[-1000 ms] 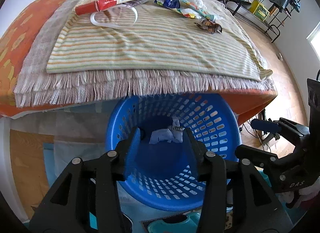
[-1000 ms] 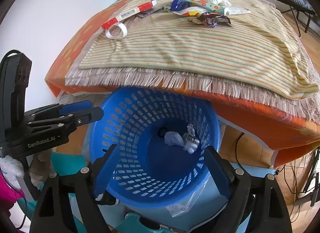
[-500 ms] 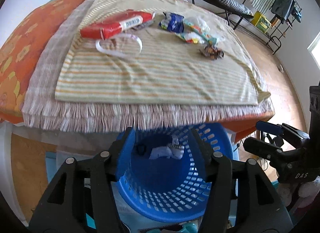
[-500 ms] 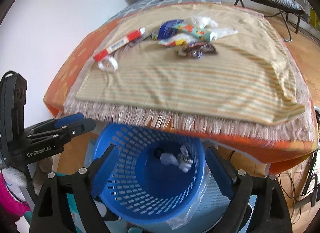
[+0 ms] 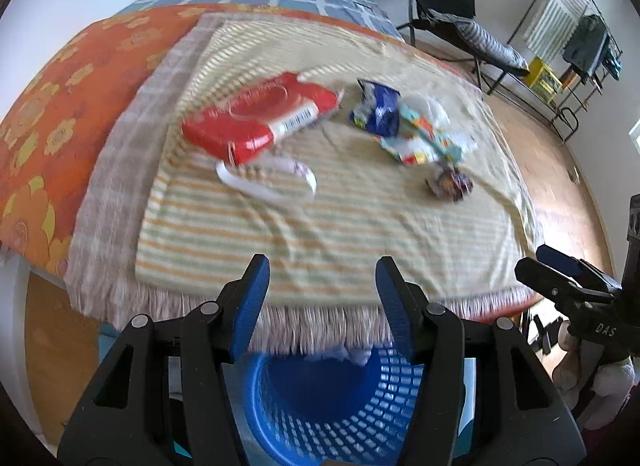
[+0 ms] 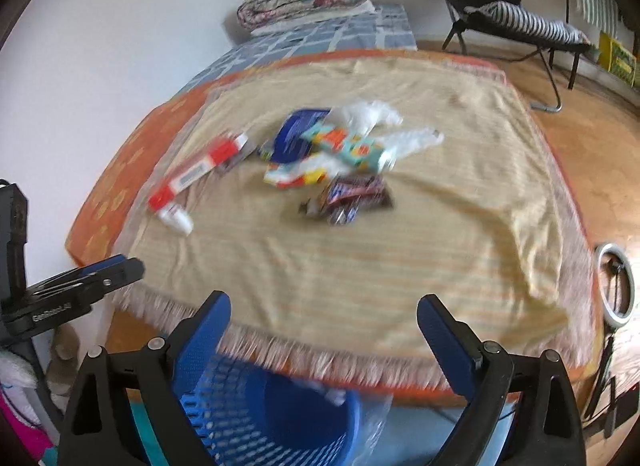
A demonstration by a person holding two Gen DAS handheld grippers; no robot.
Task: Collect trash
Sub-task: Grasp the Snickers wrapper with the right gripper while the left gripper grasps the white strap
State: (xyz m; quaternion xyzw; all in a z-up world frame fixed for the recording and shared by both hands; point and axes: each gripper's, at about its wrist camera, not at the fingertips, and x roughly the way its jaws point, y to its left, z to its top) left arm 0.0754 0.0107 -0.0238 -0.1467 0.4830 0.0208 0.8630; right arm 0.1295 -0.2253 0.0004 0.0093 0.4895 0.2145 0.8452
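Now both claws hang over the near edge of the bed, and neither one holds anything. The left gripper (image 5: 322,286) has its jaws partly apart with nothing between them. The right gripper (image 6: 324,326) is spreading its jaws wider, and they are empty too.

The trash lies in the middle of the striped blanket (image 5: 320,234), well apart from both claws. There is a red packet (image 5: 256,121) with a white strip (image 5: 264,185) just beside it. A blue wrapper (image 5: 378,111) touches a colourful wrapper (image 5: 424,141), and a small crumpled candy wrapper (image 5: 450,183) sits near them. The blue basket (image 5: 328,406) waits on the floor, right under the claws.

I think this trash is all light and thin. The wrappers look soft and crinkly, so they may slip. It would be best to pinch each 1 at a bunched or raised part. The red packet looks fatter, so grab it across its narrow side. The blanket is soft, so take care not to pinch it as well.
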